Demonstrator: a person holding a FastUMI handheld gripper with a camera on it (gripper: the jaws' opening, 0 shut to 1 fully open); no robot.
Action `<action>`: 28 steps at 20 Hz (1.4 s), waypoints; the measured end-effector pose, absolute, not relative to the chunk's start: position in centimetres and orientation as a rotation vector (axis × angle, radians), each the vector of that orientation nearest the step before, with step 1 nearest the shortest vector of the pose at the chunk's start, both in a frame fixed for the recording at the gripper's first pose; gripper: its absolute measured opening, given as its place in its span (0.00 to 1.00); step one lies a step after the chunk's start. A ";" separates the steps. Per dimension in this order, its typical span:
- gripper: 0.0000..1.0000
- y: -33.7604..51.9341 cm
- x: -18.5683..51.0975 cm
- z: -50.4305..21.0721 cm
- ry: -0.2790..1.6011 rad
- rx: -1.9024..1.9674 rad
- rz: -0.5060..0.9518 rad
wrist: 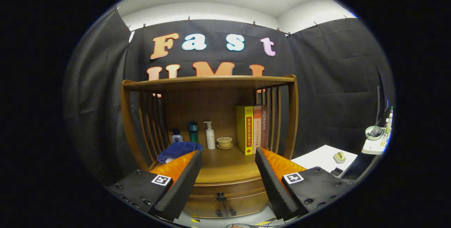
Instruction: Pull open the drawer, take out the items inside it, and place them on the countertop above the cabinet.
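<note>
A wooden cabinet stands ahead, with a countertop (225,168) under an upper shelf. Its drawer (229,188) sits closed just below the countertop, and a small dark knob (221,197) shows under it between two lower doors. My gripper (229,155) is open, raised in front of the countertop, and nothing lies between its fingers (183,182). On the countertop rest a folded blue towel (179,149), a small bottle (177,136), a teal bottle (192,131), a white pump bottle (210,135), a small cup on a saucer (224,142) and upright books (251,129).
Slatted wooden sides (278,118) close in the countertop left and right. To the right, a white table (322,157) holds a small object (339,156). Farther right are a monitor (380,97) and a small shelf with bottles (375,140). Cables lie on the floor below the cabinet.
</note>
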State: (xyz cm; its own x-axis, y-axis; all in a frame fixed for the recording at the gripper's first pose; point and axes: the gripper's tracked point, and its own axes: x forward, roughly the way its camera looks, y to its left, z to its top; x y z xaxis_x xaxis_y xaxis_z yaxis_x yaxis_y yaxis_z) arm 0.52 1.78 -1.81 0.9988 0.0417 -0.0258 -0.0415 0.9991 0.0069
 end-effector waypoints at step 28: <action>0.99 3.6 6.1 -30.4 0.251 -0.028 0.053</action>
State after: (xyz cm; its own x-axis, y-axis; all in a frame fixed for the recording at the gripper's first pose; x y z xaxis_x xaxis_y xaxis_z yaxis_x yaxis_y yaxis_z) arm 6.06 3.61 -30.38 0.9673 0.0484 -0.2488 -0.0554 0.9982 -0.0211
